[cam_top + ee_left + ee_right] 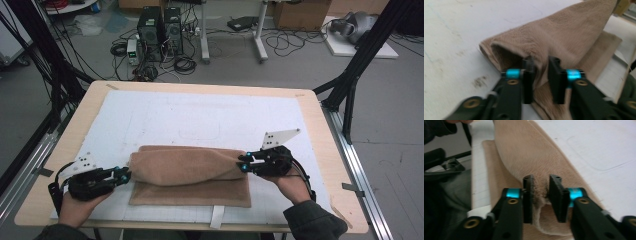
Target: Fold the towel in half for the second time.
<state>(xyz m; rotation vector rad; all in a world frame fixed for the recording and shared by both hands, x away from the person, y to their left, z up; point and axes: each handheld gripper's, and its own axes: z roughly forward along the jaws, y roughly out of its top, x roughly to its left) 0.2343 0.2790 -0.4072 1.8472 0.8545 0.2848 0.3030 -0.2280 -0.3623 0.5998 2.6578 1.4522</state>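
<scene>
Right now I am letting go of the folded brown towel [190, 175] at both ends: my left gripper [541, 65] and right gripper [541, 184] are standing slightly apart, cloth between the pads but no longer pinched. Ahead of my fingers the upper layer is bulging over the lower one, so I am planning to back straight out, level, without dragging the fold open.
</scene>
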